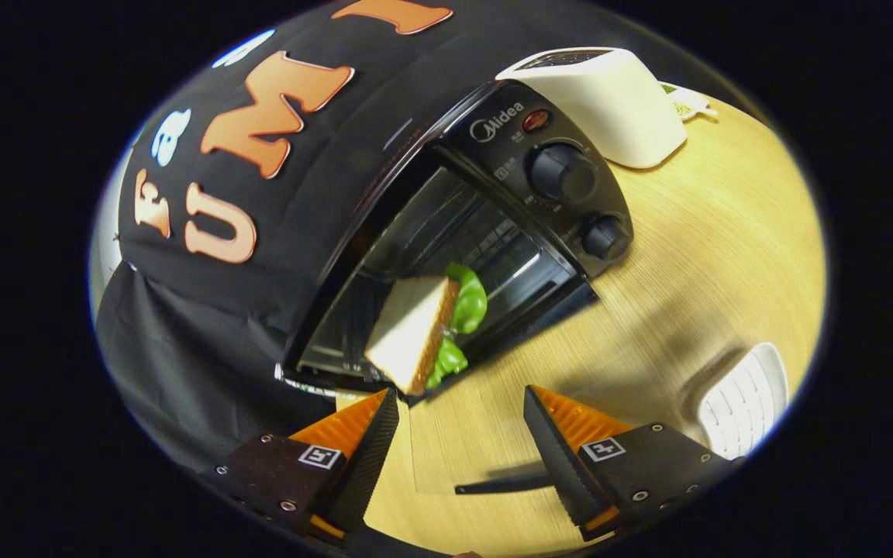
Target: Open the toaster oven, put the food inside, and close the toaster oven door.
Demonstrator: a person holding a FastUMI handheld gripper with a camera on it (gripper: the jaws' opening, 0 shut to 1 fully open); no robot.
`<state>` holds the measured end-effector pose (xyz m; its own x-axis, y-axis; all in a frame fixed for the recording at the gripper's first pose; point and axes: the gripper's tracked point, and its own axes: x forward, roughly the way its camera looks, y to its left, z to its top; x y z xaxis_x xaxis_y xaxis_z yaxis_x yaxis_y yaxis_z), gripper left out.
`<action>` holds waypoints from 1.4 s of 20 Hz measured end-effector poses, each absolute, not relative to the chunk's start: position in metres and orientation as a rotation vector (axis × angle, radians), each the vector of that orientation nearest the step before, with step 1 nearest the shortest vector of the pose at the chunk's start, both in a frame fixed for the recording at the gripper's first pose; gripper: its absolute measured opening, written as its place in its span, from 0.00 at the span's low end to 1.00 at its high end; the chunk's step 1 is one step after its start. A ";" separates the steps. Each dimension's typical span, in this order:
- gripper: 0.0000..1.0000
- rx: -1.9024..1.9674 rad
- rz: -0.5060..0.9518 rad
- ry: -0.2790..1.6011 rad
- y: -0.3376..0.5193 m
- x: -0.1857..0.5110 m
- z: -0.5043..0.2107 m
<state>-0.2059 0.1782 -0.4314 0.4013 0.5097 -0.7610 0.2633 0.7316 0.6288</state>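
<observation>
Sandwich: a triangular white-bread sandwich with green lettuce (425, 329) lay inside the black toaster oven (493, 232), door open.
My tool (462, 422): fingers wide apart, empty, just before it.
Counter: pale wood counter (710, 256), white toaster (609, 101) behind.

Gripper (462, 434) fingers spread apart, nothing between them, bare light wooden tabletop (710, 256) in the gap. Just ahead: black toaster oven (493, 209), door dropped open, mouth unblocked. A triangular sandwich with green lettuce (423, 329) sits at the cavity's front edge and takes up part of the opening. White plastic pop-up toaster (609, 101) stands close beside the oven's knob side. White slatted plate (745, 403) lies beyond the right finger; open tabletop between it and the oven.
</observation>
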 end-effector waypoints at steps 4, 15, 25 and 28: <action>0.97 0.637 0.257 1.258 0.176 -0.251 -0.434; 0.98 0.304 0.413 1.407 0.180 -0.324 -0.460; 0.98 -0.002 0.481 1.400 0.184 -0.328 -0.479; 0.97 -0.026 0.479 1.311 0.176 -0.309 -0.456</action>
<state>-0.3085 0.1755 -0.4556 0.1737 0.3239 -0.9300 -0.3523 0.9023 0.2485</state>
